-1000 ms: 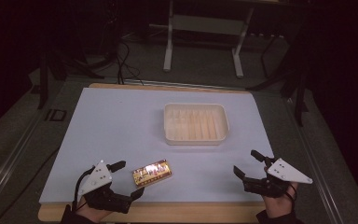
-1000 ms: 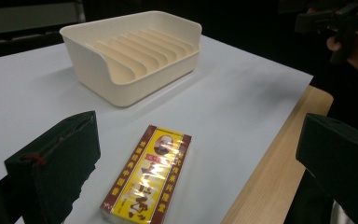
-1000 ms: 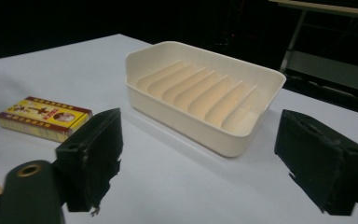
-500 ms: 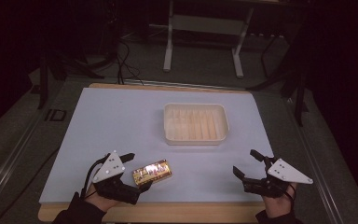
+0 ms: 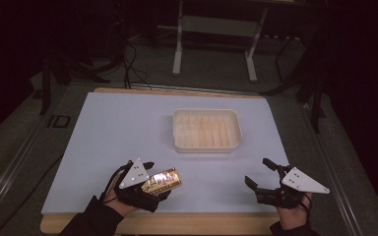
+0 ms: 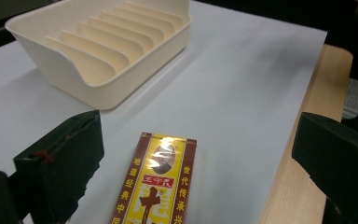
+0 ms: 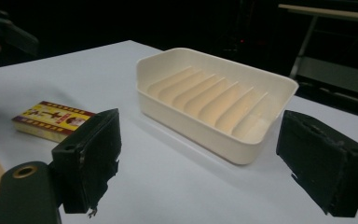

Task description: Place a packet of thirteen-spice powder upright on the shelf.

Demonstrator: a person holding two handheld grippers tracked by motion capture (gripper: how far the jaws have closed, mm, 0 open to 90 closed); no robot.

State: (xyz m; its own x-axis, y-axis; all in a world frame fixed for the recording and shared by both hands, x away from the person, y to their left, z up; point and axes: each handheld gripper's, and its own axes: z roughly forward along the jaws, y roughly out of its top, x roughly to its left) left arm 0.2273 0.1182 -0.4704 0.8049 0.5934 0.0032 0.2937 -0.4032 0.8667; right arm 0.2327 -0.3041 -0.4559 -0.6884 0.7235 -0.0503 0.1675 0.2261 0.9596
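**Left claw straddling box**

High view: left claw at the box, lying flat on the table, long axis crosswise.

Left gripper view: box between wide jaws, just closing, untouched, axis pointing straight ahead.

Right gripper view: right claw open, empty; box off its left.

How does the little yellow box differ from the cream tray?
The box is small, closed and printed in yellow and red; the tray is larger, open-topped, plain cream and ribbed inside. The box lies near the front edge, the tray mid-table. Both rest flat on the white sheet.
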